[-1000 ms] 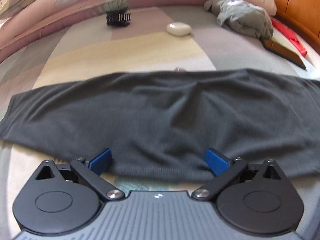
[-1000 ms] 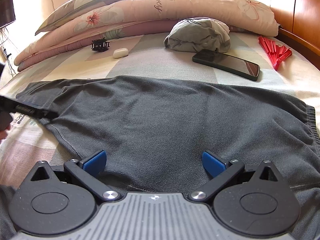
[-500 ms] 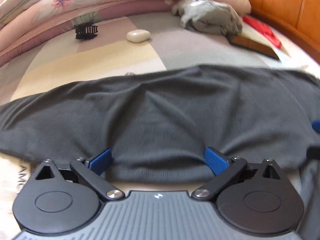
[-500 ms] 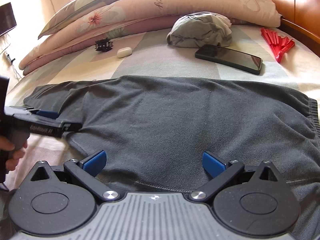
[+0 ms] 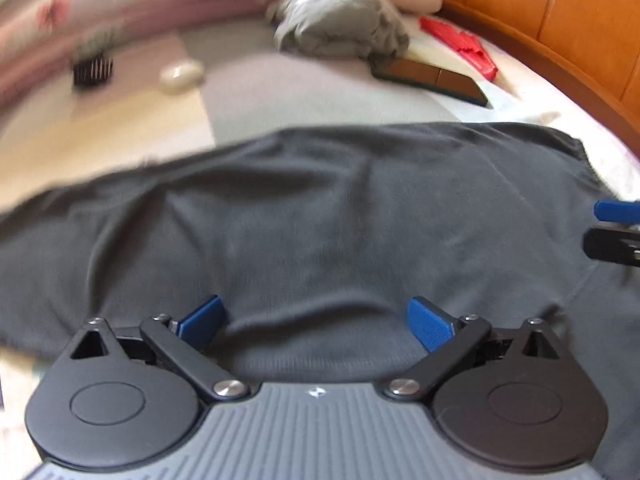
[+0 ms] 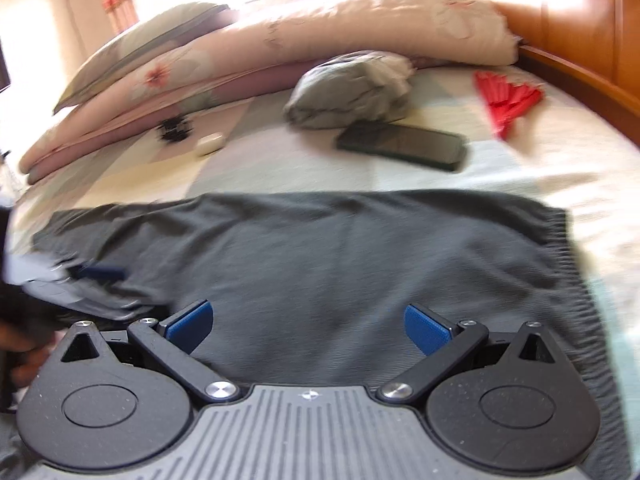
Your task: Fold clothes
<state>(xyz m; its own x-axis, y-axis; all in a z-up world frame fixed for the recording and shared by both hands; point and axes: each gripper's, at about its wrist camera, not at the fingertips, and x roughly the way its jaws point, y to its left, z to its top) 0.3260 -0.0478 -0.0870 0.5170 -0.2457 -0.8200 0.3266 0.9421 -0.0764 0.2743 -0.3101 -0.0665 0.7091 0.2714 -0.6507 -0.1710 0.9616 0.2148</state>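
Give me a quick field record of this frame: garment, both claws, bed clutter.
garment: dark grey garment, spread flat on the bed, elastic band at right edge
left claw: open, over the garment's near edge
right claw: open, over the garment's near edge
clutter: bundled grey cloth, phone, red fan, white case, black hair clip
backdrop: floral pillows
image: motion-blurred
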